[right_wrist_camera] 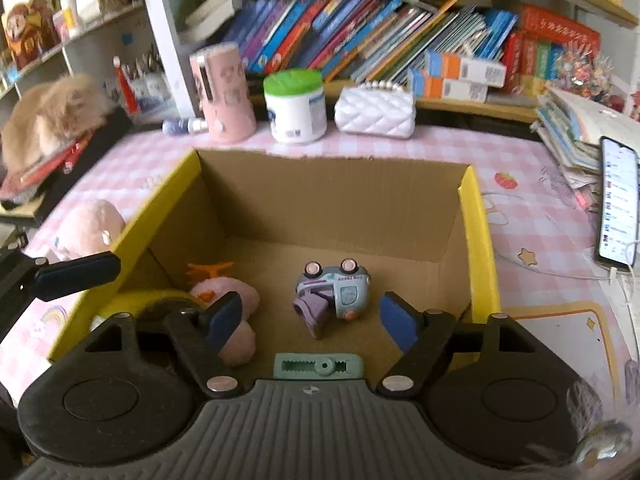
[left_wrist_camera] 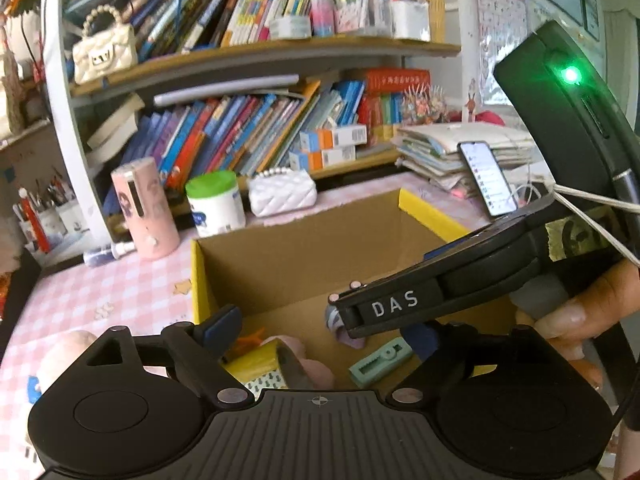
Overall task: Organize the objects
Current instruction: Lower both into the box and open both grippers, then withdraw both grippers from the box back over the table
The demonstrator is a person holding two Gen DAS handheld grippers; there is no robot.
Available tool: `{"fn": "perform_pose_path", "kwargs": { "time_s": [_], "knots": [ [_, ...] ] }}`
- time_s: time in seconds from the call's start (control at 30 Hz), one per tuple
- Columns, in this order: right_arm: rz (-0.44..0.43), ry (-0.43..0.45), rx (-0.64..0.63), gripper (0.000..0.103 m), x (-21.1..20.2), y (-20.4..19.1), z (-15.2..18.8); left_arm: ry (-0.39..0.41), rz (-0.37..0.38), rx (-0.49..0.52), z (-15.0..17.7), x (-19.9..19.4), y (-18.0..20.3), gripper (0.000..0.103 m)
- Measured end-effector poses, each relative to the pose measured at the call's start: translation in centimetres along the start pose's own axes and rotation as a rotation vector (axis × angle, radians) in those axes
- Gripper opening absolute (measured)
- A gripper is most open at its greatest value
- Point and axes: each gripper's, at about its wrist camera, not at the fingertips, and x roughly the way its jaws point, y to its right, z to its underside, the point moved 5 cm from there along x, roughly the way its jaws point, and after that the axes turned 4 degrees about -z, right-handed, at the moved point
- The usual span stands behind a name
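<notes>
An open cardboard box [right_wrist_camera: 332,200] with yellow flaps stands on the pink checked table. On its floor a pale blue toy car [right_wrist_camera: 340,288] lies on its side, with a teal toothed piece [right_wrist_camera: 318,366] nearer to me. A pink plush [right_wrist_camera: 236,300], a yellow tape roll [right_wrist_camera: 160,300] and an orange clip [right_wrist_camera: 210,270] crowd the left corner. My right gripper [right_wrist_camera: 310,322] hangs open above the car, its pads clear of it. My left gripper [left_wrist_camera: 320,336] is open and empty over the near left of the box [left_wrist_camera: 304,248]. The right gripper's body [left_wrist_camera: 400,304] crosses the left wrist view and hides most of the car.
Behind the box stand a pink cylinder [right_wrist_camera: 224,92], a white jar with a green lid [right_wrist_camera: 296,104] and a white quilted purse [right_wrist_camera: 376,112]. Bookshelves fill the back. A phone [right_wrist_camera: 618,204] leans on stacked books at the right. Another pink plush [right_wrist_camera: 92,228] lies left of the box.
</notes>
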Motion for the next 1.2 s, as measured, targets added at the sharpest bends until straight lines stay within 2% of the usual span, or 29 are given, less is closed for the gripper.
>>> {"fn": "perform_pose_path", "kwargs": {
  "time_s": [0.3, 0.53, 0.63, 0.73, 0.87, 1.2],
  "knots": [
    [0.096, 0.149, 0.088, 0.08, -5.3, -0.2, 1.1, 0.076, 0.009, -0.063, 0.3, -4.3, -0.9, 0.093],
    [0.202, 0.221, 0.151, 0.08, -8.7, -0.4, 3.4, 0.071, 0.003, -0.12, 2.0, -6.3, -2.2, 0.094],
    [0.259, 0.234, 0.177, 0.081, -9.6, -0.9, 4.9, 0.051, -0.022, -0.137, 3.0, -6.8, -2.9, 0.094],
    [0.317, 0.219, 0.185, 0.082, -9.7, -1.8, 6.8, 0.013, -0.077, -0.149, 4.2, -7.2, -3.8, 0.094],
    [0.368, 0.163, 0.158, 0.083, -9.2, -3.4, 9.2, -0.05, -0.116, -0.197, 6.4, -7.7, -5.0, 0.094],
    [0.374, 0.041, 0.153, 0.086, -8.6, -7.3, 14.1, -0.159, -0.109, -0.222, 10.6, -9.7, -6.4, 0.094]
  ]
}}
